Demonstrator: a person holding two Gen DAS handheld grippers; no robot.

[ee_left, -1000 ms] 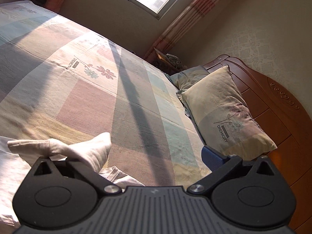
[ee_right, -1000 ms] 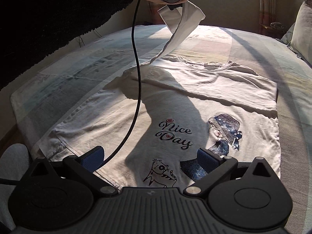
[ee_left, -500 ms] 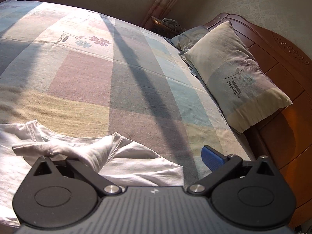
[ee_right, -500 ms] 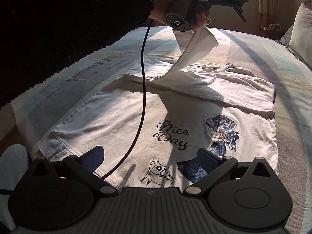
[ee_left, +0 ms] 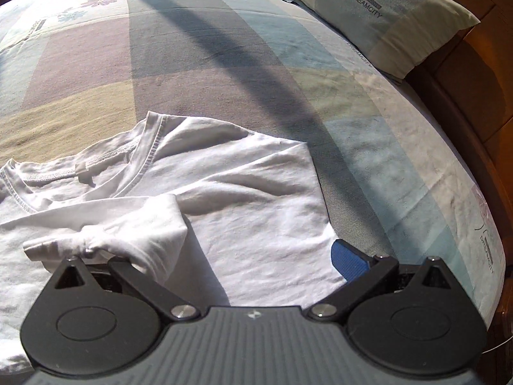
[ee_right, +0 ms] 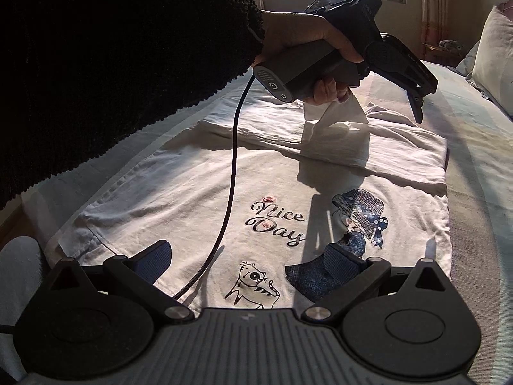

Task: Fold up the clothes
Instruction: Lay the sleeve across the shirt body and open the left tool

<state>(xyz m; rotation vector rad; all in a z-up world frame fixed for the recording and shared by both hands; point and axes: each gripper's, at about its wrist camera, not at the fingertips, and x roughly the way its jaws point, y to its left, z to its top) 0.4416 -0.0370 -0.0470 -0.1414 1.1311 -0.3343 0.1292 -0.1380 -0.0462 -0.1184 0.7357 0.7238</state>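
1. White T-shirt (ee_right: pixel 288 211) lay print-up on the bed (ee_left: pixel 224 48), its top part turned down over the chest.
2. Left gripper (ee_left: pixel 224 253) stood wide, yet the sleeve (ee_left: pixel 128 234) hung draped on 1 finger.
3. Right gripper (ee_right: pixel 247 256) hovered wide over the hem, holding nothing.
4. Risk: a snagged sleeve could drag out the fold on withdrawal.

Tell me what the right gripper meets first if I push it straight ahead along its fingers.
Most likely the white T-shirt: the right gripper is open and aimed low over the printed front. Its first contact could be the black cable hanging across the gap; depth is unclear.
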